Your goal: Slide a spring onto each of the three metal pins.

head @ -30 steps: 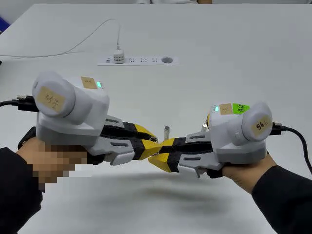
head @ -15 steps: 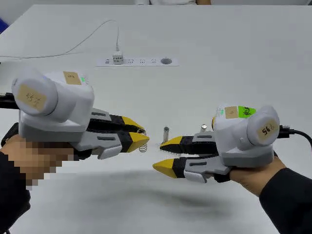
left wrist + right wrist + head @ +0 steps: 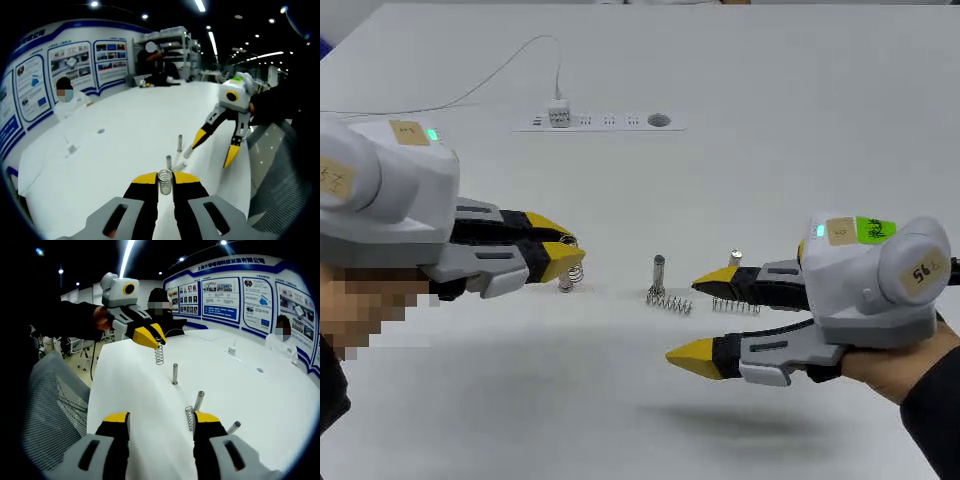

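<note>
My left gripper (image 3: 570,256) is shut on a small steel spring (image 3: 577,270), which hangs down from its yellow tips just above the left pin (image 3: 565,284). Its own view has that spring (image 3: 164,181) upright between the jaws, with the pin (image 3: 169,161) right behind. The middle pin (image 3: 659,270) and right pin (image 3: 735,258) stand bare on the white table. Two more springs (image 3: 669,301) (image 3: 735,306) lie flat beside them. My right gripper (image 3: 705,318) is open, holding nothing, near the right pin. From the right gripper view, a loose spring (image 3: 189,417) lies by its jaw.
A white power strip (image 3: 595,122) with a plugged-in cable (image 3: 510,62) lies at the back of the table (image 3: 800,130). In the gripper views, people sit at the far side of the table and wall posters hang behind them.
The two grippers, tip to tip a second ago, have drawn apart. My left gripper carried the spring leftward over the left pin. My right gripper opened and pulled back right.
</note>
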A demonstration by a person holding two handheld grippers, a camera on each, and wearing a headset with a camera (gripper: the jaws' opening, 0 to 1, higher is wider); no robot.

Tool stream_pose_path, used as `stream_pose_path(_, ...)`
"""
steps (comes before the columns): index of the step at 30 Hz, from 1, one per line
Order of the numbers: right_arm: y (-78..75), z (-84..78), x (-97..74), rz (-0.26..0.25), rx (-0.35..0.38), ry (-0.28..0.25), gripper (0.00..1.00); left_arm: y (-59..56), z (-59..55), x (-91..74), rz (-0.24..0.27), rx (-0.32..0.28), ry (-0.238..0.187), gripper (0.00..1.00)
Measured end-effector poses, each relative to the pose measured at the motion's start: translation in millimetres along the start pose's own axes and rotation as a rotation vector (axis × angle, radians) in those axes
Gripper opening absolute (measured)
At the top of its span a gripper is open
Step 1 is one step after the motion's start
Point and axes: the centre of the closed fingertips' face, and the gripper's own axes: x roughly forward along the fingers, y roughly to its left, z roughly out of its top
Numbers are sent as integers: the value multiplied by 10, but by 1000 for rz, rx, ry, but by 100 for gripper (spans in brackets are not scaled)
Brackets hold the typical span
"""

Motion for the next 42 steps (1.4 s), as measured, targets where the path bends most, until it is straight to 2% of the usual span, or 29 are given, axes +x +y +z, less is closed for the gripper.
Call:
stream_pose_path(11,-223,-94,-356,-109,54,-18,64,255,21,-44,58,-31,-15,10)
stream_pose_path(16,-356,-210,-505,-176,103,-12,67,380,-33,-6,84,-43,-4,10)
stream_pose_path(22,-450,-264,-588,-215,128,-18,68,469,-68,58,97,-54,7,10)
stream_pose_path(31,-465,-273,-570,-225,142,-22,67,495,-121,183,93,-50,29,10)
stream_pose_path(42,-464,-273,-562,-220,149,-27,66,480,-188,223,88,-52,45,10)
